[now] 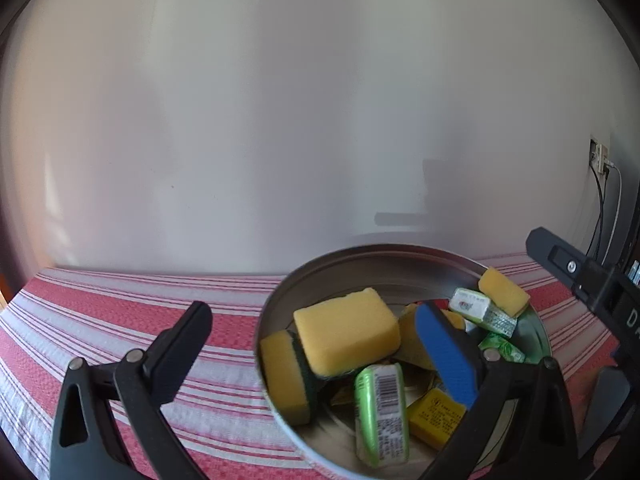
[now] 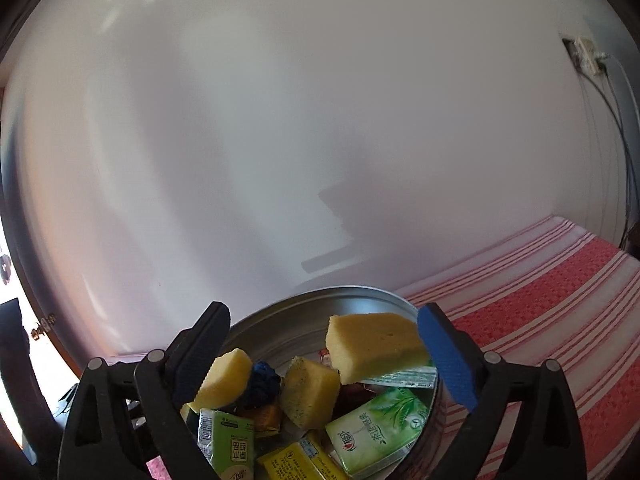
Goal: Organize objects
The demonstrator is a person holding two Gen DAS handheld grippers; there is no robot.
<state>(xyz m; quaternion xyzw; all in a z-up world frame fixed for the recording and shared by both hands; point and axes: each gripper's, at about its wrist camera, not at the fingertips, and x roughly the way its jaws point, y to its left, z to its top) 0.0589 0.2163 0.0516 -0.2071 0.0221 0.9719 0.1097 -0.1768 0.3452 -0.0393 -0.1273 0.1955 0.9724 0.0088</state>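
Note:
A round metal tin (image 1: 280, 304) holds several yellow sponges (image 1: 346, 330), green tissue packs (image 1: 382, 414) and a yellow packet (image 1: 434, 416). My left gripper (image 1: 320, 344) is open, its blue-padded right finger (image 1: 446, 354) inside the tin and its left finger (image 1: 180, 348) outside over the cloth. In the right wrist view the tin (image 2: 276, 322) sits under my open right gripper (image 2: 324, 354). A yellow sponge (image 2: 374, 346) lies by its blue-padded finger (image 2: 448, 360), and whether they touch I cannot tell. A green tea tissue pack (image 2: 378, 430) lies below it.
The tin stands on a red and white striped cloth (image 1: 120, 312) against a white wall. The right gripper's black body (image 1: 592, 280) reaches in from the right of the left wrist view. A wall socket with cables (image 2: 584, 56) is at the far right.

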